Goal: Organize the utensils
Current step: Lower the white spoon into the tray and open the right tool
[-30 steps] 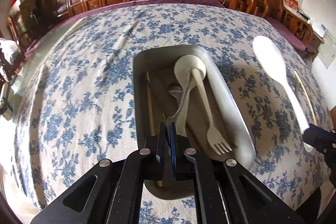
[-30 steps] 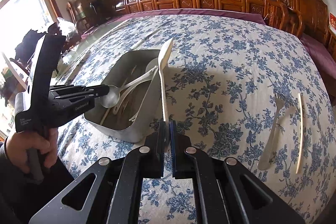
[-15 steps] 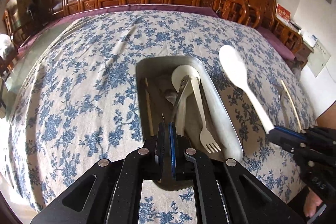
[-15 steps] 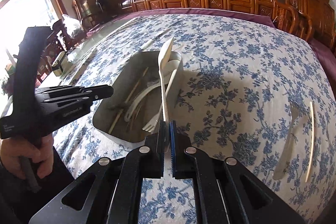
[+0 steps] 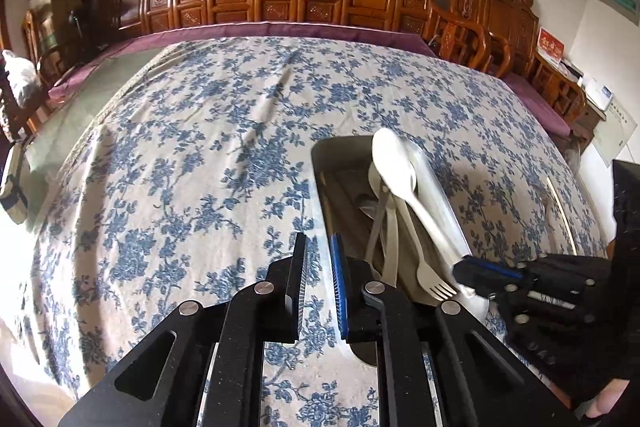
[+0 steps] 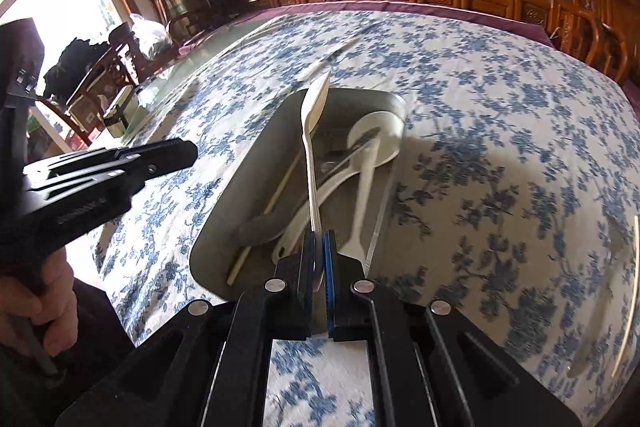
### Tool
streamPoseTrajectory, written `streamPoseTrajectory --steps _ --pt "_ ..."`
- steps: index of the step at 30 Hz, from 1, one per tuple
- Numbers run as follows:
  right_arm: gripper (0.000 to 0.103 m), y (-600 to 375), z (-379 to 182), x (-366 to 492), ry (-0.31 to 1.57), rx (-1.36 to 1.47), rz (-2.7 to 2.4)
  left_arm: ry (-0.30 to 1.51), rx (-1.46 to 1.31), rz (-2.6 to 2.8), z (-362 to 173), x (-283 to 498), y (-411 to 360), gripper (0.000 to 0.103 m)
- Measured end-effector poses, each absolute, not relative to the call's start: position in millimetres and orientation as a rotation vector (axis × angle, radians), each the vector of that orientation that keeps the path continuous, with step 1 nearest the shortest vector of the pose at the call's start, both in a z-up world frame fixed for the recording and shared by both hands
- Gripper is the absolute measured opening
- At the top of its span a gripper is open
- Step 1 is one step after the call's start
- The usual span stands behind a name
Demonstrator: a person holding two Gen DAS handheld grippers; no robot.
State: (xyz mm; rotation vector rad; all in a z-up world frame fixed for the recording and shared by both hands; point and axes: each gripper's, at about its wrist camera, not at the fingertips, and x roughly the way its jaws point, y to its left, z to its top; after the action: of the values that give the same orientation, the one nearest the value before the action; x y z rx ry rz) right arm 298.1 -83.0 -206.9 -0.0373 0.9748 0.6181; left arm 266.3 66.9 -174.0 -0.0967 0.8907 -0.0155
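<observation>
The right gripper is clamped on the handle end of a white plastic spoon, its two pads pressed flat against the thin stem. The spoon's long axis runs straight out along the fingers, bowl end farthest from the hand, and it hangs over the metal tray, roughly in line with the tray's length. From the left wrist view the same spoon slants across the tray's right rim, bowl toward the far end.

Inside the tray lie a white ladle-like spoon, a white fork with tines toward the near end, a metal spoon and a chopstick, all lying more or less lengthwise.

The left gripper hovers over the blue-flowered tablecloth just beside the tray's left rim; its jaws are opening, with nothing between them.

Out on the cloth to the right, well apart from the tray, lies another chopstick.
</observation>
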Motion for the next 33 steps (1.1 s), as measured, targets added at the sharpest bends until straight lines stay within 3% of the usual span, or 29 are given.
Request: streamPoseTrajectory --steps 18,28,33 --pt "0.006 -56 -232 321 1.043 -0.038 0.613 0.876 -0.101 0.006 -168 268 78 0.016" --pt "0.01 -69 -216 310 0.981 -0.039 0.648 0.873 -0.094 0.001 -168 268 72 0.017" --pt "0.01 -99 -198 297 0.925 -0.047 0.641 0.87 -0.08 -0.01 -167 268 63 0.024"
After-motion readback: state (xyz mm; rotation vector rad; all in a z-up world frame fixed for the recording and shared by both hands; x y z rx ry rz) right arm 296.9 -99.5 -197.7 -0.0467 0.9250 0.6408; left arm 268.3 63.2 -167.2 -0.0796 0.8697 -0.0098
